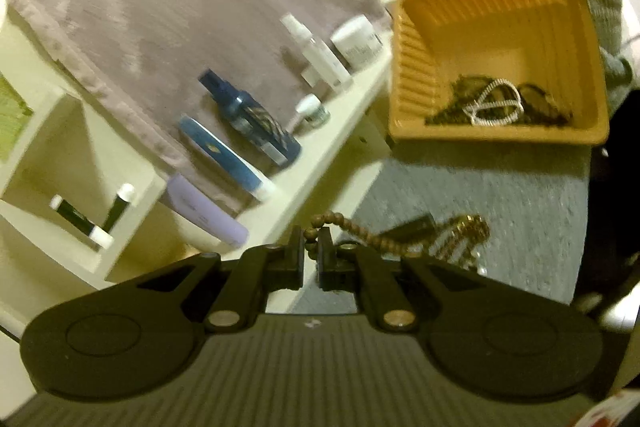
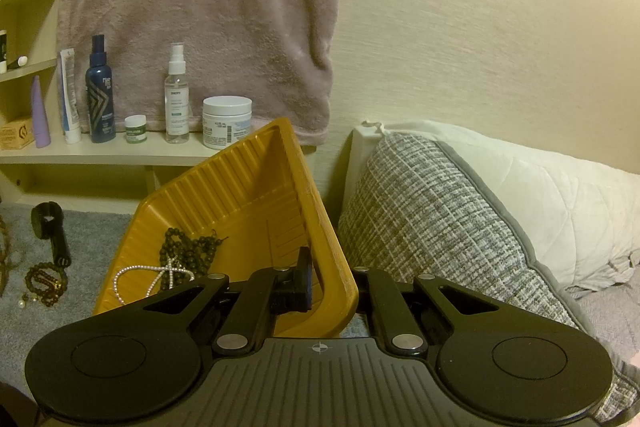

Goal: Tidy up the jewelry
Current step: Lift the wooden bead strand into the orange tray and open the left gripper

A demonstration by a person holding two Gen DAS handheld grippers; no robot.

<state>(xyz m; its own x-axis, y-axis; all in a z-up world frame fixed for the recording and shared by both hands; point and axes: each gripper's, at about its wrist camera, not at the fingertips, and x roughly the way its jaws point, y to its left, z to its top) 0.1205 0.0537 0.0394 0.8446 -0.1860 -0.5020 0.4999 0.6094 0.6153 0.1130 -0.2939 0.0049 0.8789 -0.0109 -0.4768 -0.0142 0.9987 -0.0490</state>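
left claw: pinched tight on brown bead string | right claw: squeezing yellow tub edge, tub tipped | dark beads and white beads inside tub

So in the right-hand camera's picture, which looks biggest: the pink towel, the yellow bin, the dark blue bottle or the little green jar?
1. pink towel
2. yellow bin, though it is nearer the camera
3. dark blue bottle
4. little green jar

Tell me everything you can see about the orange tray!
The orange tray looks like plastic, squarish, with ribbed walls and a smooth floor. It is tilted, and the right gripper is shut on its rim. Inside lie dark bead strands and a white pearl strand, gathered in the low corner.
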